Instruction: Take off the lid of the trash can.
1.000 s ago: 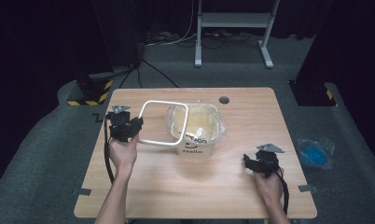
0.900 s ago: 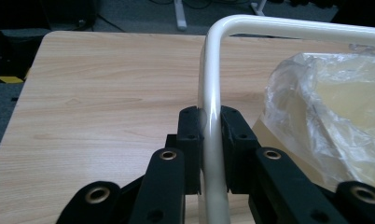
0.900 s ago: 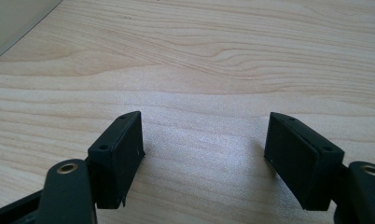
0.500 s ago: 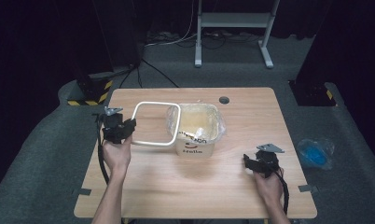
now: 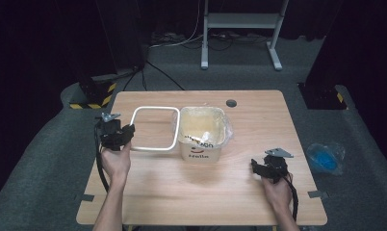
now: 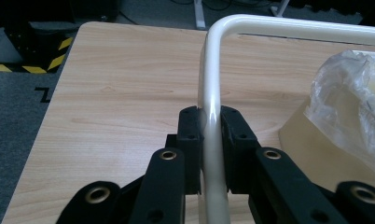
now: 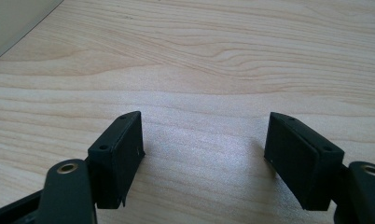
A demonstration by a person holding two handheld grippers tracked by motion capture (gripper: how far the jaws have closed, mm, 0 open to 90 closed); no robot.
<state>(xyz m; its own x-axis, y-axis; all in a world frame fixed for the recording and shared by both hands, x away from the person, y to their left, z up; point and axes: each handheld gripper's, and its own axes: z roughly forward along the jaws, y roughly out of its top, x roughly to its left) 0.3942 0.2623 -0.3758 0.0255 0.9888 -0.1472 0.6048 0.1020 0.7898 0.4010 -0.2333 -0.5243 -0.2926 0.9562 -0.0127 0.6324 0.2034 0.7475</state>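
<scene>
Currently the left gripper (image 5: 126, 134) clamps the white rounded-square plastic rim (image 5: 154, 128) near the desk's left edge, best kept level beside the bag-lined beige bin (image 5: 202, 135); the right gripper (image 5: 258, 166) rests wide open.

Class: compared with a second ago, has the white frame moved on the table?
Yes. The white frame, clamped in the left gripper, has shifted left, away from the bin, which it overlapped before.
</scene>
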